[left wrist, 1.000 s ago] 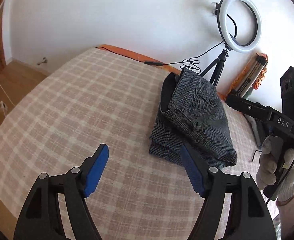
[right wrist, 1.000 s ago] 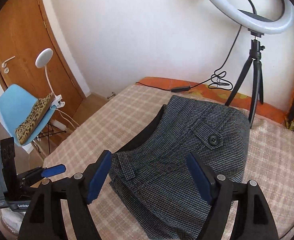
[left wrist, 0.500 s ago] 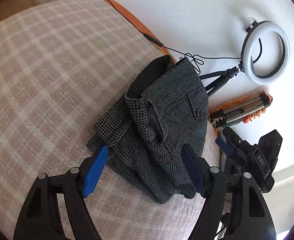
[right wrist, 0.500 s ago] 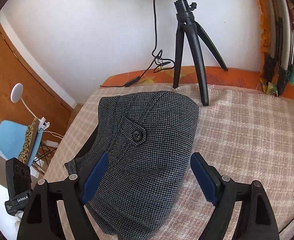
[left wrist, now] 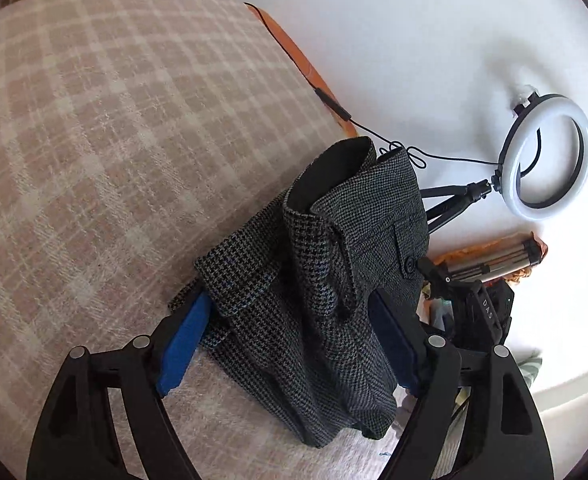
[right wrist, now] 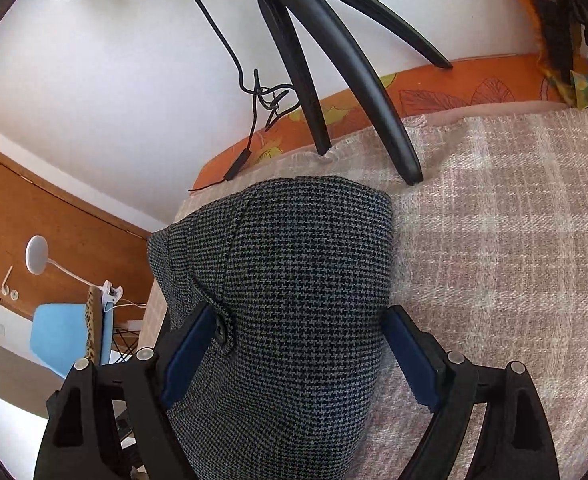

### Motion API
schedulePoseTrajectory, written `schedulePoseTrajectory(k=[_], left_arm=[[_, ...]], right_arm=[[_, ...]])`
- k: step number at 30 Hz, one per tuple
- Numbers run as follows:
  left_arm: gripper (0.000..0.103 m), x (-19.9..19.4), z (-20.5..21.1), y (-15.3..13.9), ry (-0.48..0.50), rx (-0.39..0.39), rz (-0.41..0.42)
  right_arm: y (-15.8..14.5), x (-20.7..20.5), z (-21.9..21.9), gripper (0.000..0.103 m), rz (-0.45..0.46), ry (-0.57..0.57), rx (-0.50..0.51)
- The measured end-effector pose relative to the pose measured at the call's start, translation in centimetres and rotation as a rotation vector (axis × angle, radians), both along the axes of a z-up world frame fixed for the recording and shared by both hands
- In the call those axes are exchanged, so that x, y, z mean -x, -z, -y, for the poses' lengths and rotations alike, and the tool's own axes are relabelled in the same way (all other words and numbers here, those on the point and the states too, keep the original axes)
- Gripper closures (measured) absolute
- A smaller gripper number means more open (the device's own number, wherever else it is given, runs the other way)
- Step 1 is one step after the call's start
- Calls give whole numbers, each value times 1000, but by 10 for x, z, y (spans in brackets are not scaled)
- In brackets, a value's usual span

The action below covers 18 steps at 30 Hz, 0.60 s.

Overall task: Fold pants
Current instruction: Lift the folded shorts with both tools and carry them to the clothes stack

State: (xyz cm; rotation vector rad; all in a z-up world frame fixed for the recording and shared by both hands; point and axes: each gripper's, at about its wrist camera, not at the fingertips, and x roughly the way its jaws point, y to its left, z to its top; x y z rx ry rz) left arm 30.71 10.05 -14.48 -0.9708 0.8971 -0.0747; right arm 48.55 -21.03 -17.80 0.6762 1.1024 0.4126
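Observation:
The grey houndstooth pants (left wrist: 334, 280) lie folded in a thick bundle on the plaid bedspread (left wrist: 93, 120). My left gripper (left wrist: 289, 344) is open, its blue pads on either side of the bundle's near end, low against the cloth. My right gripper (right wrist: 298, 356) is open too and straddles the opposite, rounded folded end of the pants (right wrist: 285, 280), with the pocket button by its left pad. The right gripper's black body (left wrist: 478, 312) shows beyond the bundle in the left wrist view.
A ring light (left wrist: 546, 156) on a black tripod (right wrist: 334, 80) stands on the bed right behind the pants, its cable (right wrist: 253, 96) trailing along the orange bed edge (right wrist: 454, 84). A blue chair (right wrist: 65, 332) and a wooden door (right wrist: 53, 232) are off to the left.
Both grippers have come down and closed in on the bundle from opposite ends. The pants now sit between each pair of open pads. The bundle has not visibly changed shape.

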Motion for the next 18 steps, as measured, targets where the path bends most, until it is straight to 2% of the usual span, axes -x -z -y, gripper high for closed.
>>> schedulePoseTrajectory(k=[2, 7, 14, 18], left_arm=[[21, 11, -3, 2, -39, 14, 11], [15, -2, 3, 3, -45, -9, 14], [15, -24, 8, 1, -52, -21, -2], [14, -30, 9, 1, -62, -35, 2]], right_arm=[[4, 0, 3, 14, 5, -9, -13], [4, -5, 4, 13, 20, -1, -38], [0, -17, -13, 12, 21, -22, -9], [2, -21, -14, 12, 15, -1, -33]])
